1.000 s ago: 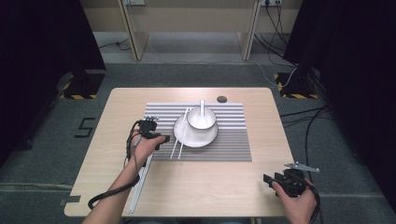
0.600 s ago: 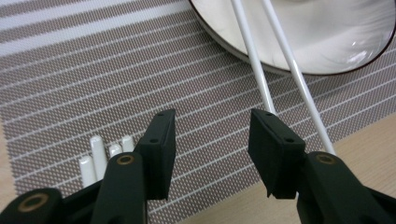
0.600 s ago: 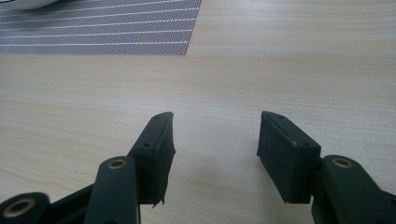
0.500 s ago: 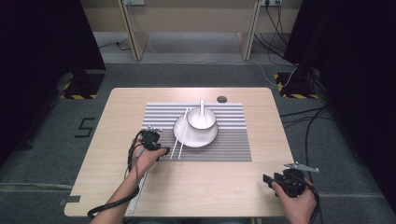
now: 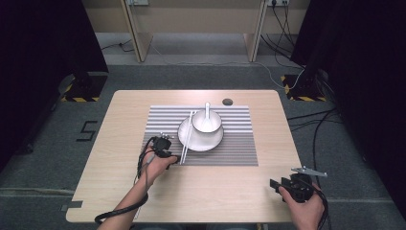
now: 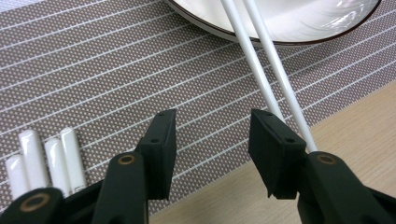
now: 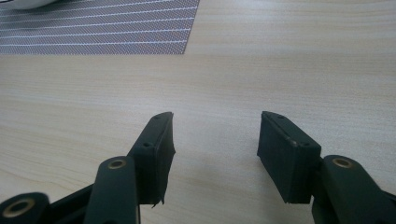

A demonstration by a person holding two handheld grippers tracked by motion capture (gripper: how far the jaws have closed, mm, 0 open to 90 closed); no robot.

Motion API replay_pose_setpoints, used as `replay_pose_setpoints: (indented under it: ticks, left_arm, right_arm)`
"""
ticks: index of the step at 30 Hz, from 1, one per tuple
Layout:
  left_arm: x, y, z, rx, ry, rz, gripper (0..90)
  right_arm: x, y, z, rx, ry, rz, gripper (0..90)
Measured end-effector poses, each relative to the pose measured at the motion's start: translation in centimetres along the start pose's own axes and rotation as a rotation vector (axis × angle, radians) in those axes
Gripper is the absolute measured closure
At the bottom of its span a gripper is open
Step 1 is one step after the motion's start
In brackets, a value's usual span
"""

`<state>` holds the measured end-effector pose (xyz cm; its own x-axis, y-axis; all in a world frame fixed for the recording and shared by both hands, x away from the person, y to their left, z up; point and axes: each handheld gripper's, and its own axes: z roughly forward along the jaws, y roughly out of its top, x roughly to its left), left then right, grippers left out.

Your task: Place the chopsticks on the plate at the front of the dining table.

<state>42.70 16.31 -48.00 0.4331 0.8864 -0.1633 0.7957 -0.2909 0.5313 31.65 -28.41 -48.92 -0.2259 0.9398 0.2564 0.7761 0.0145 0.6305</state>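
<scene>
Chopsticks [image 6: 261, 74], two white thin sticks, lie side by side with their upper part on the rim of the white plate [image 6: 299, 32] and their lower ends down on the striped mat [image 6: 93, 79], near its front edge. They look light, stiff and smooth, so I judge they can slip or roll easily between hard jaws; a hold across both sticks near the lower ends, where they are free of the plate, seems best. The left gripper [image 6: 212, 140] hovers just beside these ends, its jaws wide apart and empty, one jaw almost over the sticks.

On the plate stands a white bowl [image 5: 207, 122] with a spoon [image 5: 208, 109] in it, probably fragile. A small white rest [image 6: 44, 158] lies on the mat to the side. The right gripper [image 7: 215, 149] waits well apart over the bare table [image 7: 280, 56], jaws also wide.
</scene>
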Motion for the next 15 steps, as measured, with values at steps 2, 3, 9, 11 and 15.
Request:
replay_pose_setpoints:
  ticks: [2, 3, 9, 11, 15]
  left_arm:
    - [-0.1, 0.0, 0.1, 0.004, 0.003, 0.007, 51.1]
    - [-0.2, 0.0, 0.1, 0.007, 0.002, 0.010, 51.1]
    - [-0.8, 0.1, 0.3, 0.009, -0.009, 0.021, 51.0]
    - [-1.0, 0.3, 0.3, 0.008, -0.011, 0.027, 51.0]
    - [-1.5, 0.5, 0.4, 0.009, -0.017, 0.036, 50.9]
  right_arm:
    - [0.0, 0.0, 0.0, 0.002, 0.000, 0.001, 45.8]
    - [0.0, 0.0, 0.0, 0.002, 0.000, 0.001, 45.8]
    - [0.1, 0.0, 0.0, 0.003, 0.002, 0.001, 45.8]
    - [0.1, 0.0, 0.0, 0.001, 0.002, 0.000, 45.8]
    - [0.0, 0.0, 0.0, 0.001, 0.001, 0.001, 45.8]
